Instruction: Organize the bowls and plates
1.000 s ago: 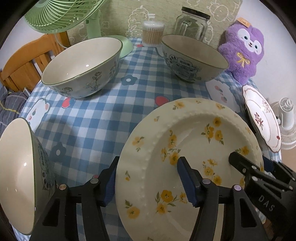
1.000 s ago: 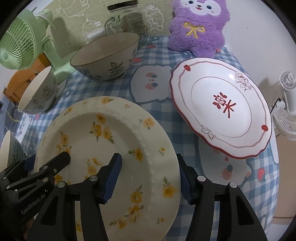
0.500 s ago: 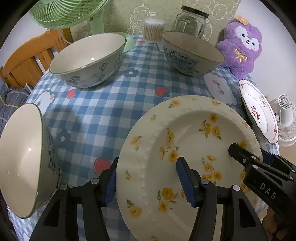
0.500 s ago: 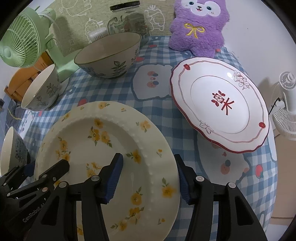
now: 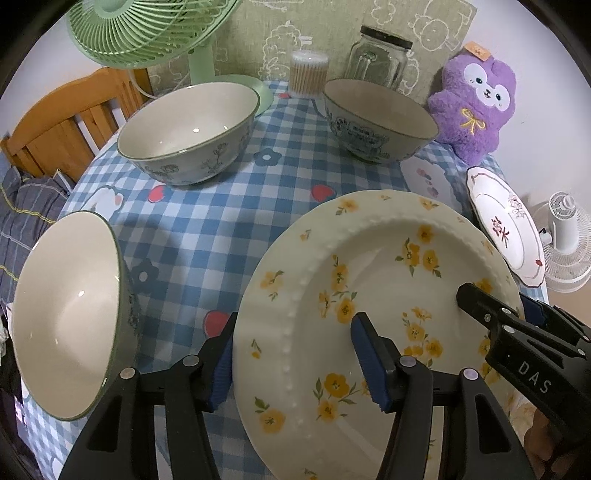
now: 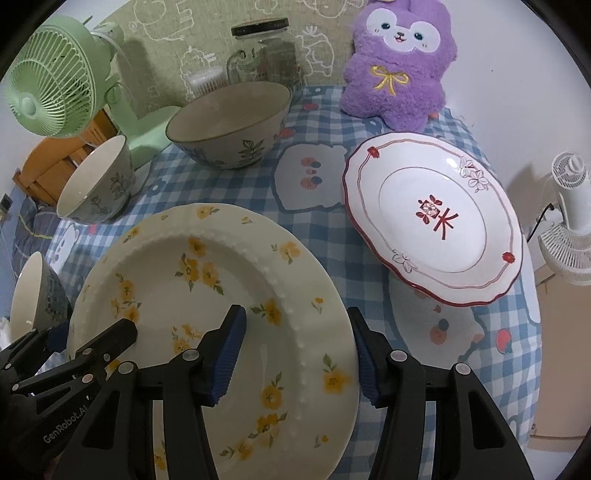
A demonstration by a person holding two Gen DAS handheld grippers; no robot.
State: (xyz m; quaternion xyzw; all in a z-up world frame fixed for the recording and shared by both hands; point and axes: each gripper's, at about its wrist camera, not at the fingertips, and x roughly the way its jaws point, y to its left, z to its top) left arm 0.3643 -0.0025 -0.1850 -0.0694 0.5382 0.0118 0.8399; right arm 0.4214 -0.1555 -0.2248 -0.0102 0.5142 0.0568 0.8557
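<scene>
A cream plate with yellow flowers [image 5: 373, 291] is held above the checked table by both grippers. My left gripper [image 5: 295, 360] is shut on its left rim, one finger above and one below. My right gripper [image 6: 295, 354] is shut on its right rim [image 6: 317, 332]. A white plate with a red edge [image 6: 432, 218] lies at the right of the table. Three bowls show in the left wrist view: one near left [image 5: 70, 314], one far left [image 5: 188, 125], one far middle [image 5: 376, 118].
A green fan [image 5: 147, 33], a glass jar [image 5: 380, 55], a cotton swab tub [image 5: 309, 74] and a purple plush toy [image 5: 472, 103] stand along the table's back edge. A wooden chair [image 5: 62, 125] is at the left. A white fan [image 6: 569, 218] stands off the table at the right.
Both grippers have lifted and pulled back with the yellow-flowered plate, so the table and bowls look farther away. The grip on the plate is unchanged.
</scene>
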